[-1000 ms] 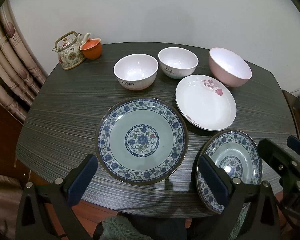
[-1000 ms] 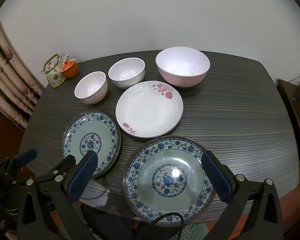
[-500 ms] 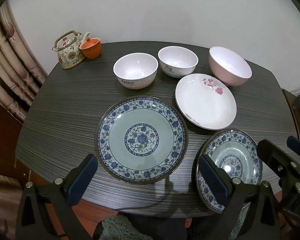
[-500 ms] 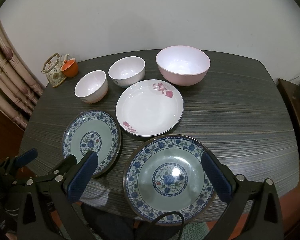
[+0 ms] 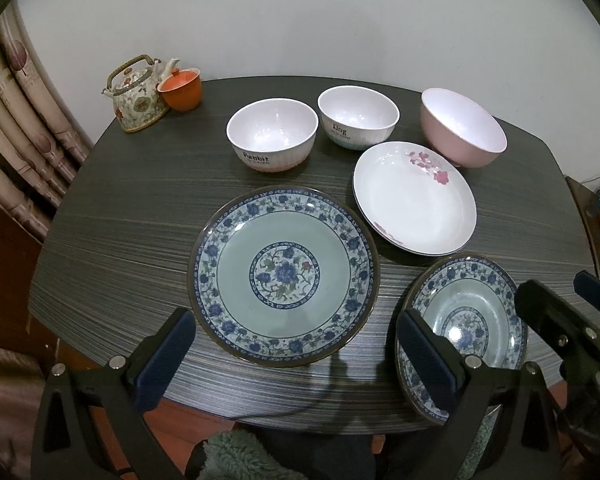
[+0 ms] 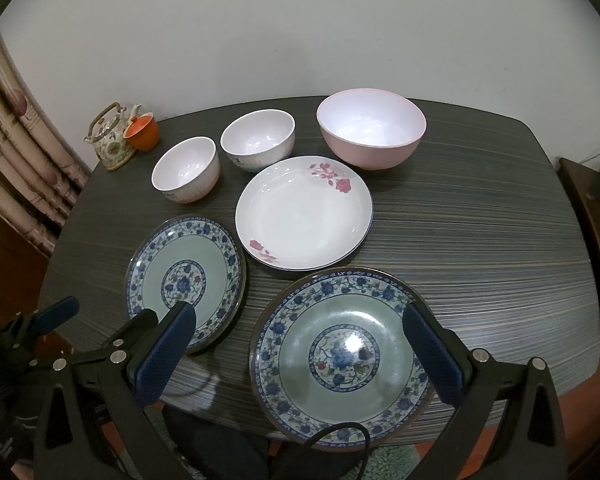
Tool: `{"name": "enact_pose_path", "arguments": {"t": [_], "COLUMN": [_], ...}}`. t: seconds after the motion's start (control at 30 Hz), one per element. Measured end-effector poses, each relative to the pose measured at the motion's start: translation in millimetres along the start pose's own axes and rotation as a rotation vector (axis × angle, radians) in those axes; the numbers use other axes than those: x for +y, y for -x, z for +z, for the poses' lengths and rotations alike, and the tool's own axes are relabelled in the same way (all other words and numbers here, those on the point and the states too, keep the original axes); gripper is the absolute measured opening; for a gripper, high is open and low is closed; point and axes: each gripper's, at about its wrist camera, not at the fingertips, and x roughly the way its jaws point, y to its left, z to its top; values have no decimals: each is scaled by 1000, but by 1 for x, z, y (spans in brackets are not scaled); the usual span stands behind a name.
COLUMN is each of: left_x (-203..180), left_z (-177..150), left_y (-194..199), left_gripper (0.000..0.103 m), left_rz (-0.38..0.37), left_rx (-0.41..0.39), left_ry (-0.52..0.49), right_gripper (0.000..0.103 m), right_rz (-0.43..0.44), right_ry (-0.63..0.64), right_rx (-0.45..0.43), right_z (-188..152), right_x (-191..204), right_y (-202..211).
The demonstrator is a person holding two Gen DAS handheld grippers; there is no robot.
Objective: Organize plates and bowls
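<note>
Both tongs released: left gripper [image 5: 296, 354], right gripper [image 6: 300, 350]. Right blue plate [image 6: 342, 354] overhangs table [image 6: 480, 240] near edge, lower frame; bare tabletop at right.

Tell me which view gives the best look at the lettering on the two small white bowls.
The left wrist view. There the Rabbit bowl and the second lettered bowl face the camera with their print showing, though the second word is hard to read. In the right wrist view both bowls are turned so their lettering is barely visible.
</note>
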Motion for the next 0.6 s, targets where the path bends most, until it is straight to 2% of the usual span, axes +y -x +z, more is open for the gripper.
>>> {"name": "enact_pose_path", "arguments": {"t": [0.13,0.27,0.43,0.6], "left_x": [8,23,53,86], "left_z": [1,3,9,15], "left_y": [-3,-7,-15,-28], "left_gripper": [102,102,102,83], "left_rz": [-1,-37,-100,-161], "left_rx": [8,17,49,87], "left_ry": [29,62,153,260], "right_gripper": [101,98,88,77], "right_rz": [10,35,109,197], "right_ry": [5,10,7,13], "right_rx": [0,4,22,54], "right_z": [2,2,6,13], "right_x": [0,2,0,1], "right_y": [-1,-4,-13,-25]}}
